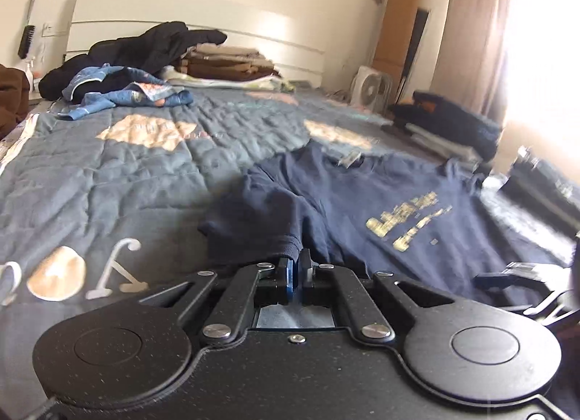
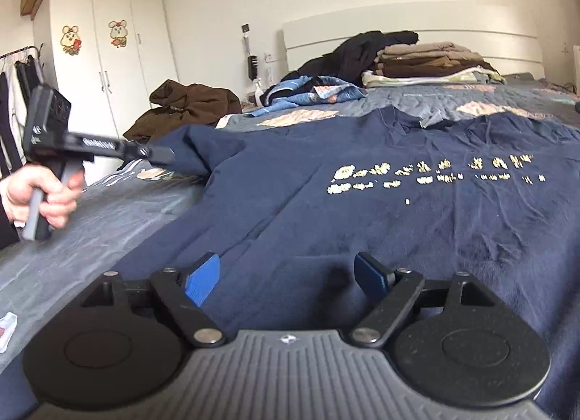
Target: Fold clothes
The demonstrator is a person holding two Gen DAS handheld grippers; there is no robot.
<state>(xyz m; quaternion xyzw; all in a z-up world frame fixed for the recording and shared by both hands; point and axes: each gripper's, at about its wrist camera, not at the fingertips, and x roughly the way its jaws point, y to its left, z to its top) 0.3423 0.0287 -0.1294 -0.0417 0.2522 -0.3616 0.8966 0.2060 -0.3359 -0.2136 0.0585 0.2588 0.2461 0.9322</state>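
Observation:
A navy sweatshirt [image 2: 417, 224] with gold print lies flat, front up, on the grey-blue quilt [image 1: 108, 173]. In the left wrist view my left gripper [image 1: 296, 269] is shut on the ribbed cuff of its sleeve [image 1: 261, 209], which bunches up in front of the fingers. The right wrist view shows the same left gripper [image 2: 165, 156] in a hand [image 2: 47, 195], holding the sleeve [image 2: 206, 148] out at the shirt's left side. My right gripper [image 2: 286, 275] stands open just above the shirt's lower part, with cloth under its blue pads [image 2: 203, 280] and nothing between them.
Loose dark and blue clothes [image 1: 123, 68] and a folded brown stack [image 2: 427, 57] lie by the headboard. A brown jacket [image 2: 185, 108] sits off the bed's left side near a white wardrobe [image 2: 105, 57]. A fan [image 1: 373, 88] and folded items [image 1: 446, 126] are on the window side.

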